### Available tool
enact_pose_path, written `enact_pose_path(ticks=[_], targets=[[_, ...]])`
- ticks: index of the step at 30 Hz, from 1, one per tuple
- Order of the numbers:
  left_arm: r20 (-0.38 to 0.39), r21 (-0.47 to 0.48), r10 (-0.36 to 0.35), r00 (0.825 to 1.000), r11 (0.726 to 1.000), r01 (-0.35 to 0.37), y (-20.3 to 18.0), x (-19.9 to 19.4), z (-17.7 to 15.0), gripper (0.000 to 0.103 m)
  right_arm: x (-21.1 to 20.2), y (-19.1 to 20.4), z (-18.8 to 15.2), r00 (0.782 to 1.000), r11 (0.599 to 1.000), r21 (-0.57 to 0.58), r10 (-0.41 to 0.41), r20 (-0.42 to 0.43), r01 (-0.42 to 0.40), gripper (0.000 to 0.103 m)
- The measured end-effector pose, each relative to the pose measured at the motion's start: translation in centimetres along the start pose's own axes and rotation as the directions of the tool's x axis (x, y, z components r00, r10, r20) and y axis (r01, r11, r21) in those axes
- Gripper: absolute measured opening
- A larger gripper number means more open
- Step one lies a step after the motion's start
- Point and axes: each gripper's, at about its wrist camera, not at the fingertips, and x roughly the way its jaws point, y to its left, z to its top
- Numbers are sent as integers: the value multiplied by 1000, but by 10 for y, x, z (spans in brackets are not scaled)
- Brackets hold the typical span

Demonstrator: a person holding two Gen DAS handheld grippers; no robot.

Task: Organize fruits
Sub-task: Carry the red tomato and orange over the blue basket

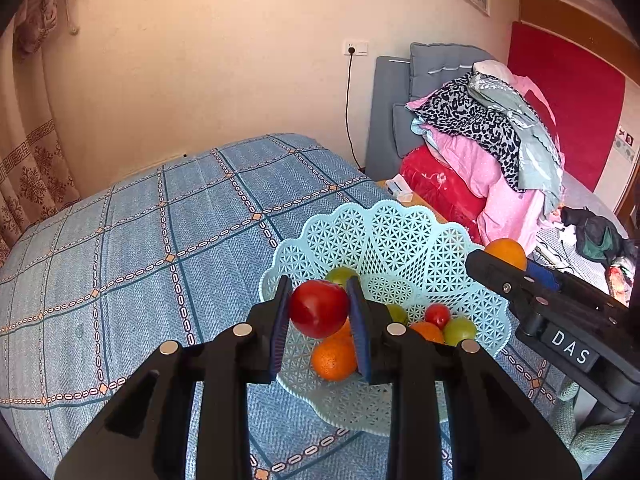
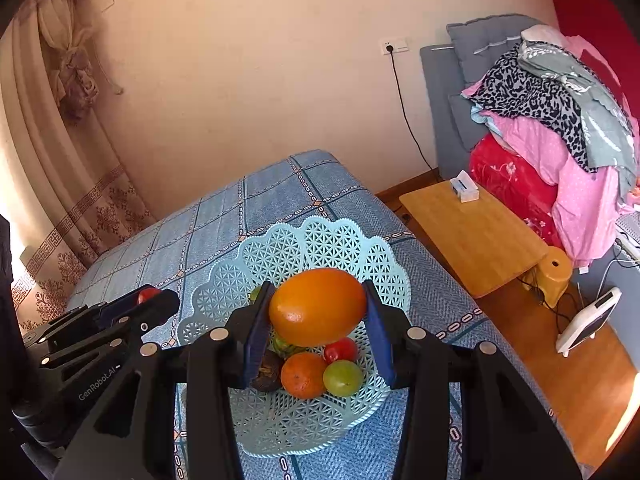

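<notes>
Left claw (image 1: 320, 312) clenched on a red apple (image 1: 319, 308), the fruit pinched between both blue pads and held above the near rim of a pale blue lattice basket (image 1: 400, 236). Right claw (image 2: 318, 308) clenched on a large orange (image 2: 318, 306), likewise held over the basket's middle. The basket stands on a surface covered with a blue checked cloth (image 1: 140, 240). Inside the basket, low in its bowl: a small orange (image 2: 303, 375), a green fruit (image 2: 343, 378), a small red fruit (image 2: 340, 350) and a dark brown item (image 2: 267, 372), partly hidden behind the right claw's left pad. Beyond the basket, to its right, a low wooden table (image 2: 476, 236) carries a small white box (image 2: 464, 189); behind it lies a pile of bedding (image 2: 560, 128).
</notes>
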Motion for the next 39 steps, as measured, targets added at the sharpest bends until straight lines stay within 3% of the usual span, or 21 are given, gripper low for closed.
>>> enact_pose_path(ticks=[9, 39], targets=[[-19, -3, -19, 1000, 1000, 19, 1, 13, -7, 29, 5, 3, -3, 999, 998, -37, -52, 8, 53, 44], [-65, -14, -31, 997, 999, 30, 12, 54, -22, 28, 30, 9, -16, 996, 995, -71, -75, -49, 71, 44]])
